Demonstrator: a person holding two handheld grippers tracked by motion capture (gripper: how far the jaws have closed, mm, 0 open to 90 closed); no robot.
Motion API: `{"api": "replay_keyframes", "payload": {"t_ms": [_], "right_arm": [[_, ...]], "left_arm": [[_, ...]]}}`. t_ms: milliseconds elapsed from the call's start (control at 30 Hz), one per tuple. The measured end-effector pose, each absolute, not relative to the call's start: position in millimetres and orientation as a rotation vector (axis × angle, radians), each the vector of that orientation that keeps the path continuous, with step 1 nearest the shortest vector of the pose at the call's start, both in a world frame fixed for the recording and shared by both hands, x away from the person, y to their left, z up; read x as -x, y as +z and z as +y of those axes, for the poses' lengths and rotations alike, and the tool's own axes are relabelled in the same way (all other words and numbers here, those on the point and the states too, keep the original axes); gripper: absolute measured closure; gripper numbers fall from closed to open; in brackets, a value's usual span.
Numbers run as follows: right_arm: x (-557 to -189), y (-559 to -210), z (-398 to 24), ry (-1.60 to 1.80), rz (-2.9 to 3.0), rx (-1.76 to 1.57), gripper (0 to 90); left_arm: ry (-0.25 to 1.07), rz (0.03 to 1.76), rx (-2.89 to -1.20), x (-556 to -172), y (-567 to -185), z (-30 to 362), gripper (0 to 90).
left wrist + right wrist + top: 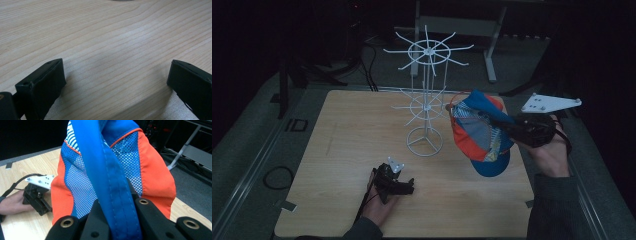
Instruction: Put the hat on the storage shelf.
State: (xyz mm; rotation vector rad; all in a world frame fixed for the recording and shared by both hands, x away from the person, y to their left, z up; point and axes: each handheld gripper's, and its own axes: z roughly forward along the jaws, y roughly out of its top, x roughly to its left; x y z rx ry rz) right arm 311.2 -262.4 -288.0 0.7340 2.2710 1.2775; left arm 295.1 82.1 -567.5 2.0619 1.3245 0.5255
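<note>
The left hand-held gripper (408,186) rests low on the wooden desk (342,150) with its jaws spread wide apart and nothing between them. Just right of it stands the white wire rack (426,100). Farther right, the right hand-held gripper (507,131) is clamped on the blue, orange and mesh cap (479,131), held above the desk's right side, its edge seemingly near the rack's lower spokes.

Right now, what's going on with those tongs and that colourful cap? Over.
Right tongs shut on the cap, held up beside the white wire rack. Left tongs open, resting low on the table. Nothing between cap and rack hooks.
</note>
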Motion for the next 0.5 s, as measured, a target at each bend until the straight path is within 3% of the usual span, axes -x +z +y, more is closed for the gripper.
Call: {"api": "replay_keyframes", "payload": {"t_ms": [500], "right_arm": [[-313.5,-279.4,-266.5,1.341,2.216,-0.75,88.2]], "left_arm": [[0.526,1.325,-2.06,-295.1,-567.6,82.0,1.9]]}}
